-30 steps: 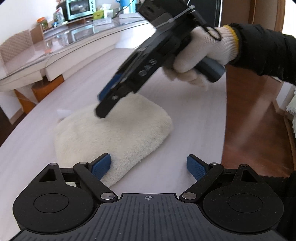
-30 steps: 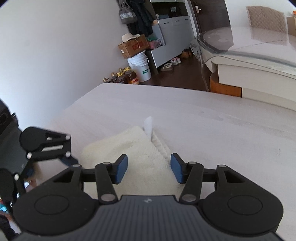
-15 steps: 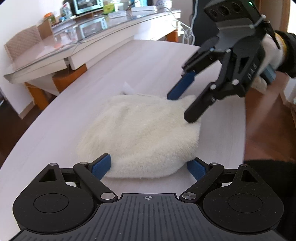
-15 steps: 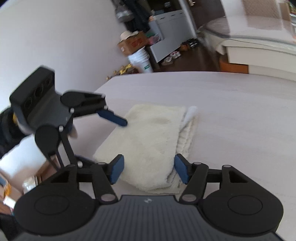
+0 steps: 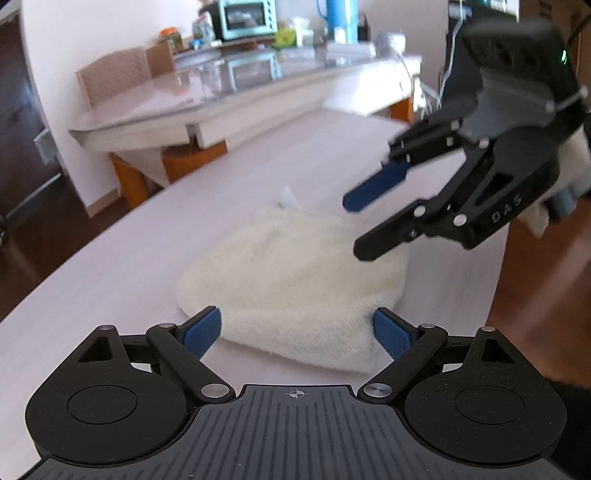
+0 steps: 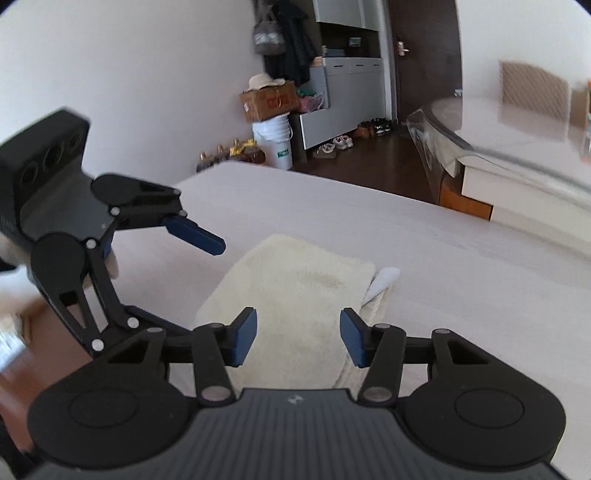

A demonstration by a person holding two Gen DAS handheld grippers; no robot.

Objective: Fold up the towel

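A cream fluffy towel lies folded into a thick pad on the pale table; it also shows in the right wrist view, with a white label sticking out at its far right corner. My left gripper is open and empty, its blue pads either side of the towel's near edge. My right gripper is open and empty, held above the towel's near end. In the left wrist view the right gripper hovers above the towel's right side.
A glass-topped table with a toaster oven and clutter stands beyond. The table's edge drops to the brown floor on the right. A bucket, box and shoes stand by the far wall.
Both grippers have lifted off the towel and pulled back. The right gripper has risen from the towel's surface and swung to its right side. The towel stays folded.
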